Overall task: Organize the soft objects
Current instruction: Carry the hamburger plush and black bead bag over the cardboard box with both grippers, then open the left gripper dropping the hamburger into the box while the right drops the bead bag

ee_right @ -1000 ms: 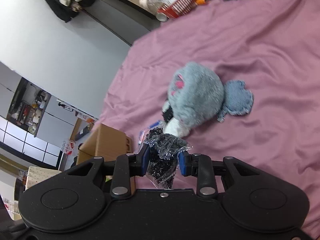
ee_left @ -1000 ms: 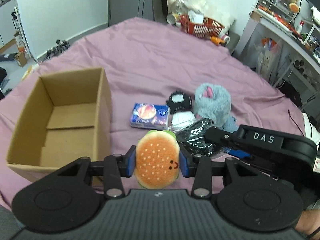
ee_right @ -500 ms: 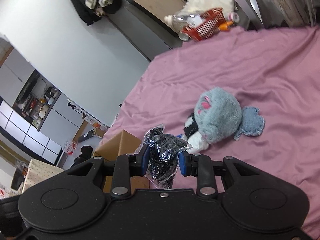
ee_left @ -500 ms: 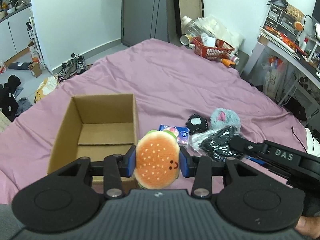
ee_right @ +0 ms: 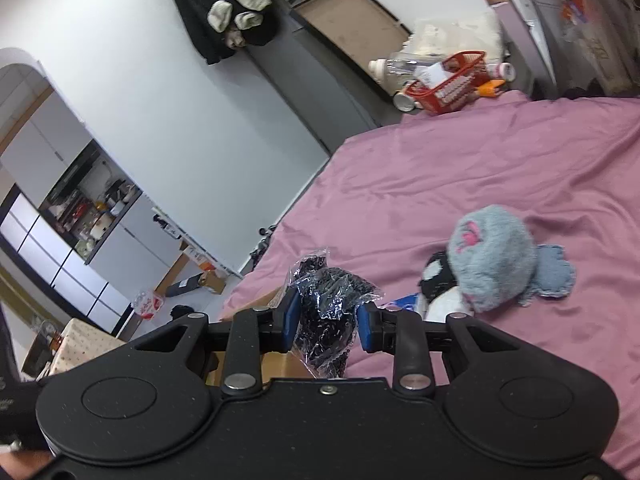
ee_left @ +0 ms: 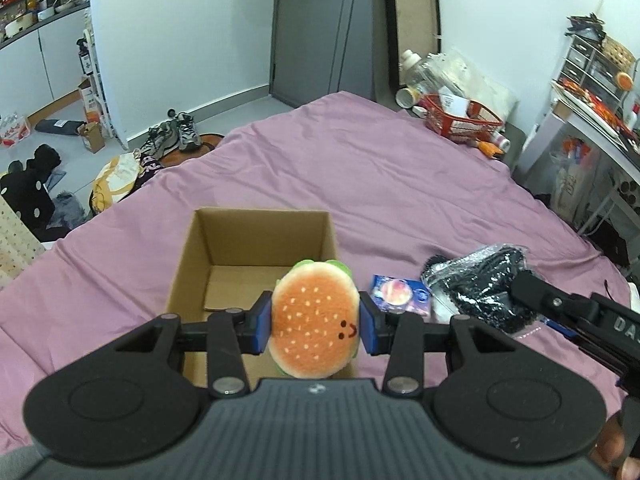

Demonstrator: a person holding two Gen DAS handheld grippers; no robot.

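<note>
My left gripper is shut on a plush burger and holds it above the near right part of an open, empty cardboard box on the purple bedspread. My right gripper is shut on a black fuzzy item in a clear plastic bag; this bag also shows right of the burger in the left wrist view. A grey fluffy plush, a black-and-white plush and a blue tissue pack lie on the bed.
A red basket with bottles stands at the bed's far corner. A desk with shelves runs along the right. Shoes and bags lie on the floor to the left.
Both grippers have risen and pulled back with their loads. The burger has moved left and now hangs over the box instead of beside it. The bag has lifted away from the plush pile.
</note>
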